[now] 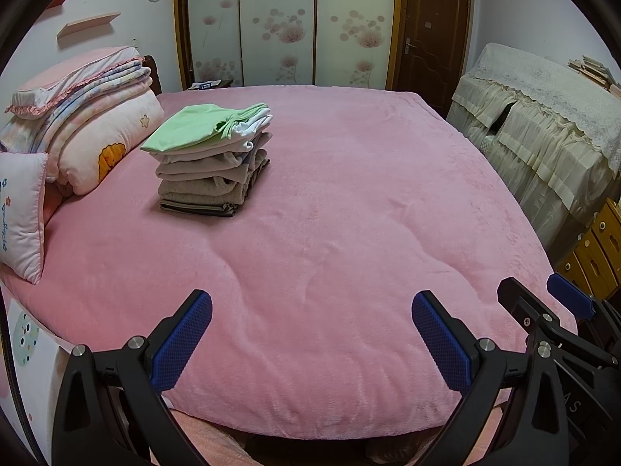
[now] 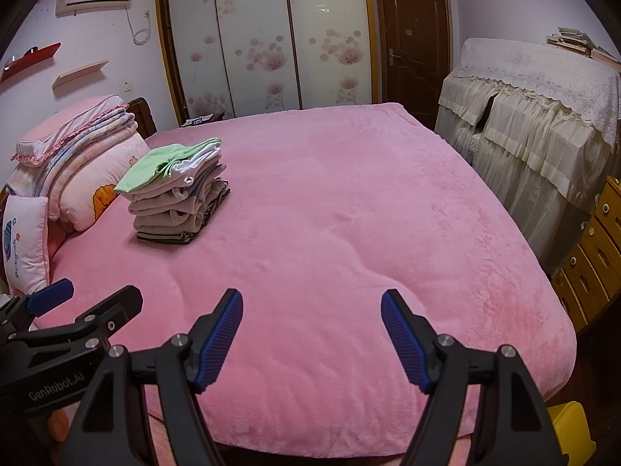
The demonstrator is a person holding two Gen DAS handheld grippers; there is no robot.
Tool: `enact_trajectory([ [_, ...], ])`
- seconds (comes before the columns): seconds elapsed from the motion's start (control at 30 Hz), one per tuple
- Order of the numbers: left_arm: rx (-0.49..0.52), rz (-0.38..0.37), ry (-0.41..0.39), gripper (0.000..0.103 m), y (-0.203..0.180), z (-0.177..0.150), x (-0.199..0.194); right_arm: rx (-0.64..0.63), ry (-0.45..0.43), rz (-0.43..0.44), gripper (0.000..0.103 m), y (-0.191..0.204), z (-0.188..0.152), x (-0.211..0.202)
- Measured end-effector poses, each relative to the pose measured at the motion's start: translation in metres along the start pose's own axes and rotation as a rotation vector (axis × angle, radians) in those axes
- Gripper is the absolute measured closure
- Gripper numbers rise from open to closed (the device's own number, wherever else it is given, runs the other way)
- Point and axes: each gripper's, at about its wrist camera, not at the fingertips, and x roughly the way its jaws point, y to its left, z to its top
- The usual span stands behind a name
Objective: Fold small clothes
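Observation:
A stack of folded small clothes [image 1: 211, 159] with a light green piece [image 1: 194, 126] on top rests on the pink bed cover [image 1: 330, 233] at the far left; the right wrist view shows the same stack [image 2: 176, 194]. My left gripper [image 1: 311, 306] hovers over the near edge of the bed, open, nothing between its blue pads [image 1: 182, 343]. My right gripper [image 2: 311, 303] stands beside it, open and empty too. In the left wrist view the right gripper [image 1: 543, 295] shows at the right edge. The left gripper [image 2: 93, 295] shows at the left edge of the right wrist view.
Folded quilts and pillows [image 1: 85, 116] are piled at the head of the bed, left of the stack. A lace-covered piece of furniture [image 1: 543, 124] and wooden drawers [image 1: 597, 248] stand along the right side. A wardrobe [image 1: 279, 23] and a brown door [image 1: 431, 35] are behind the bed.

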Motion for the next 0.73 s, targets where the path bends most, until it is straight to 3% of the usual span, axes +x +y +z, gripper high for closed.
enact_trajectory([
  [0.73,-0.002,0.006,0.006,0.001,-0.0022,-0.0063,0.001,-0.002,0.001,0.0,0.028,-0.0007,0.0007,-0.0004],
])
